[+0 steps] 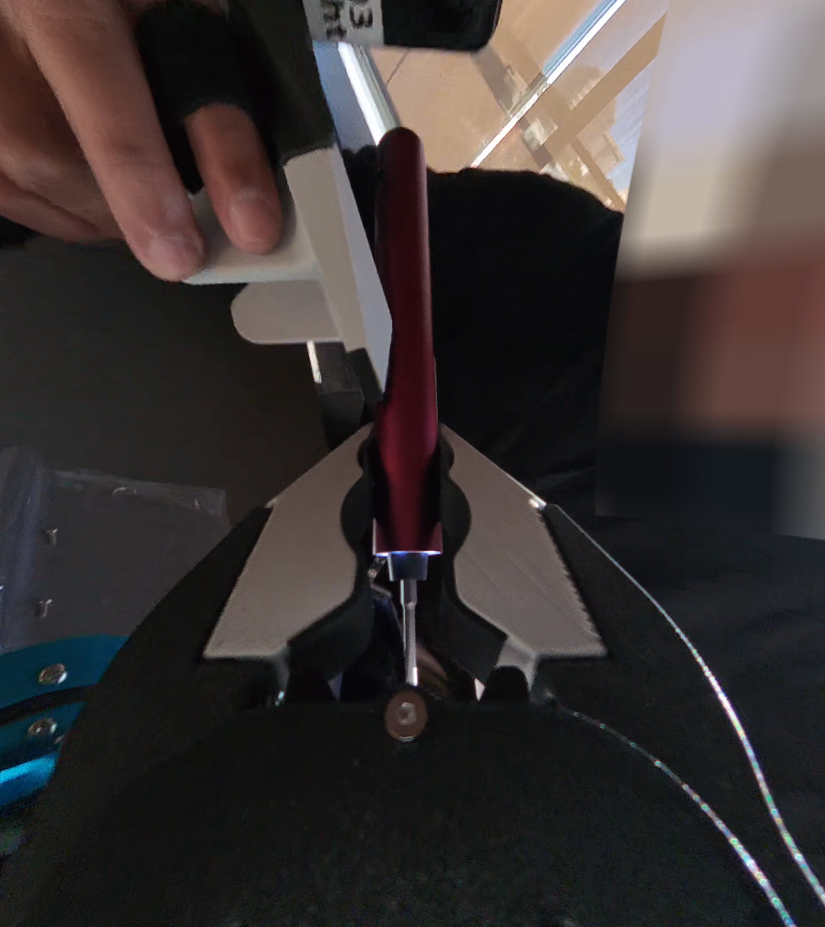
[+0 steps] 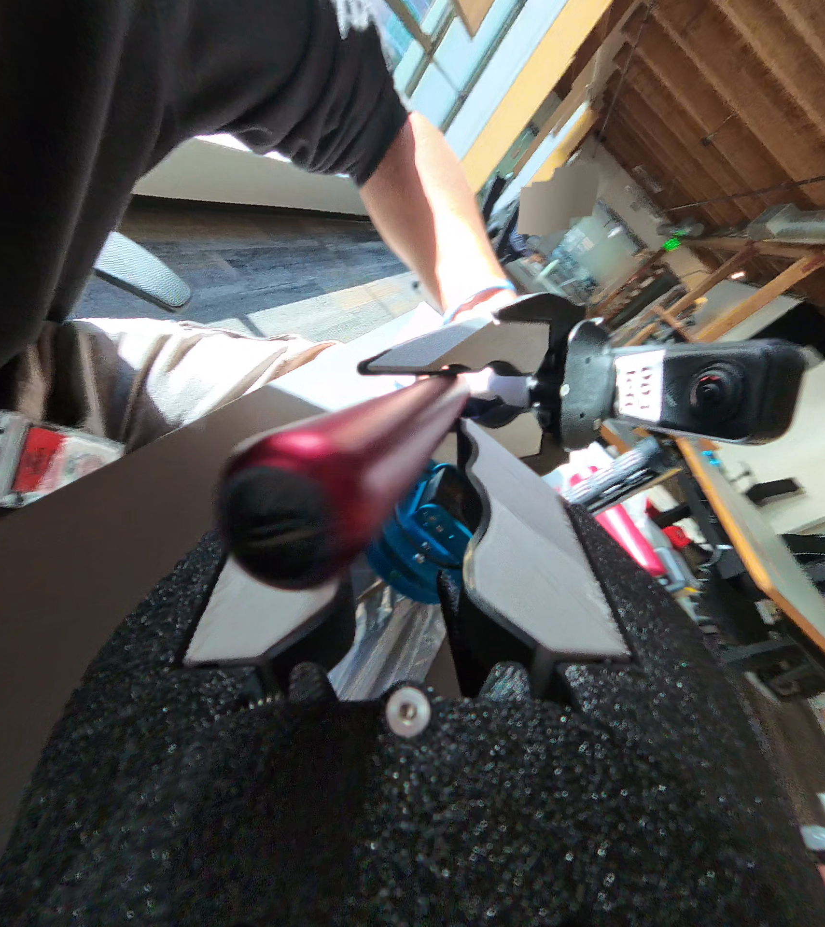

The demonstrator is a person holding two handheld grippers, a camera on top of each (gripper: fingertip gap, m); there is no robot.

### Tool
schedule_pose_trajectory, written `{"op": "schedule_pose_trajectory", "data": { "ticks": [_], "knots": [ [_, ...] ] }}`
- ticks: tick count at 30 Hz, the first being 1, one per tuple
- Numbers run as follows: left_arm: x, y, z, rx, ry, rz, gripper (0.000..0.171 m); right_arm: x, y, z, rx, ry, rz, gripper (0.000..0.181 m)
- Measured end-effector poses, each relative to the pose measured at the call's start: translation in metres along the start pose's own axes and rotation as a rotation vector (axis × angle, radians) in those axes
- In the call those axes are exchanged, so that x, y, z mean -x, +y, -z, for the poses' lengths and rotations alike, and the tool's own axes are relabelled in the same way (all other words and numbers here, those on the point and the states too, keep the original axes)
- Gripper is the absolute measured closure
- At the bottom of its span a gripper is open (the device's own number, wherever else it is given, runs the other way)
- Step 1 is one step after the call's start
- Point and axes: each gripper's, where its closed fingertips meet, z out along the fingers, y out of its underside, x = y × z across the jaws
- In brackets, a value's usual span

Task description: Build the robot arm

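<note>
My left gripper point(image 1: 405, 436) is shut on a dark red powered screwdriver point(image 1: 405, 301). Its steel bit point(image 1: 409, 632) points back toward the camera and its handle runs away from me. In the right wrist view the same screwdriver point(image 2: 350, 451) comes toward the camera, butt end first and blurred. The left gripper point(image 2: 455, 373) holds it at the far end. My right gripper point(image 2: 400, 451) is open, its grey fingers point(image 2: 540, 577) apart on either side of the handle. In the left wrist view a hand point(image 1: 99, 125) holds the right gripper's white parts point(image 1: 330, 241) just left of the handle.
A blue metal part with screws point(image 1: 4, 727) lies at the lower left, also seen between my right fingers point(image 2: 420, 542). A clear bag of small screws point(image 1: 49, 552) lies on the dark table point(image 1: 776, 602). A thin shiny wire point(image 1: 731, 702) runs at right. A person in a black shirt point(image 2: 124, 125) stands close. Only a small space, under 4 cm, lies between the two pairs of fingers.
</note>
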Motion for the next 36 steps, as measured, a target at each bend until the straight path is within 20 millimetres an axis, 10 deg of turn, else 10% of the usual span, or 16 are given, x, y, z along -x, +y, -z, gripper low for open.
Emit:
{"op": "schedule_pose_trajectory", "data": {
  "ticks": [16, 23, 36],
  "knots": [
    [0.017, -0.003, -0.013, 0.016, -0.049, 0.039, 0.154, -0.008, 0.004, -0.004, -0.012, 0.071, 0.025, 0.16],
    [0.031, -0.022, 0.022, -0.177, -0.266, -0.047, 0.15, -0.029, 0.011, 0.008, 0.006, 0.129, -0.091, 0.16],
    [0.01, 0.005, 0.006, -0.07, -0.102, 0.073, 0.152, -0.001, 0.005, -0.012, 0.021, 0.076, 0.039, 0.162]
  ]
}}
